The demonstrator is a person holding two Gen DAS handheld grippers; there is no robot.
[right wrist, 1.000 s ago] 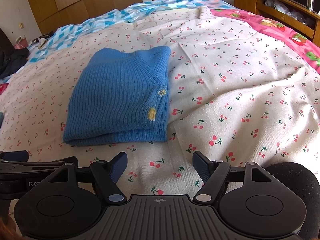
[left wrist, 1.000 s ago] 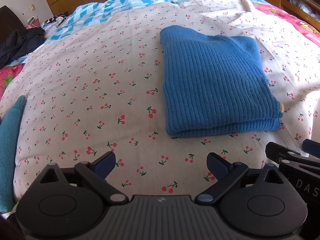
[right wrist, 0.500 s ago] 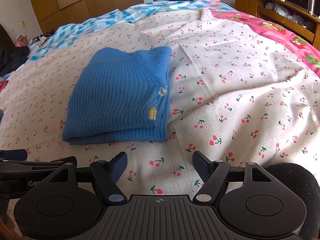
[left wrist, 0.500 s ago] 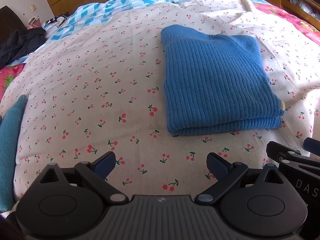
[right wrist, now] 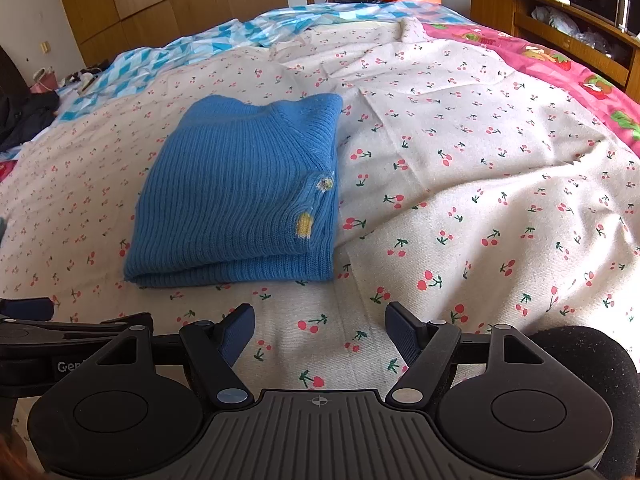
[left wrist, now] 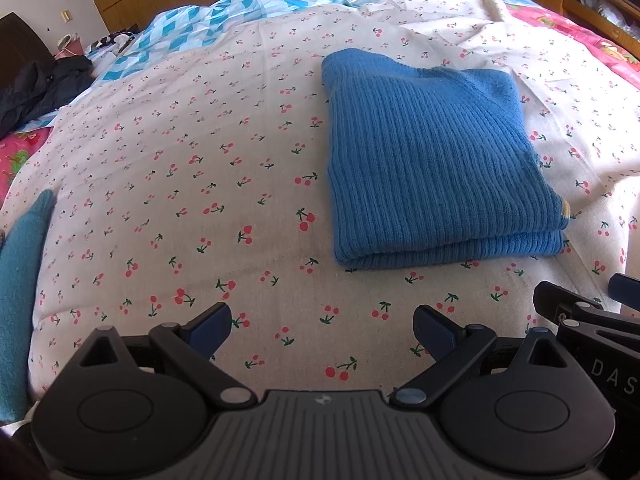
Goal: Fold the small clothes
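A blue ribbed knit sweater (left wrist: 432,168) lies folded into a neat rectangle on the cherry-print sheet (left wrist: 192,184). In the right wrist view the sweater (right wrist: 240,196) shows small yellow patches along its right edge. My left gripper (left wrist: 322,326) hovers open over bare sheet, short of the sweater's near fold and a little left of it. My right gripper (right wrist: 320,326) is open too, with only sheet between its fingers, just right of the sweater's near corner. Neither gripper touches the garment.
A teal garment (left wrist: 20,304) lies at the bed's left edge. A blue-and-white patterned quilt (left wrist: 248,4) covers the far end, and a pink printed cover (right wrist: 560,64) runs along the right. Dark clothes (left wrist: 36,88) are heaped at far left. Wooden shelves (right wrist: 560,12) stand at right.
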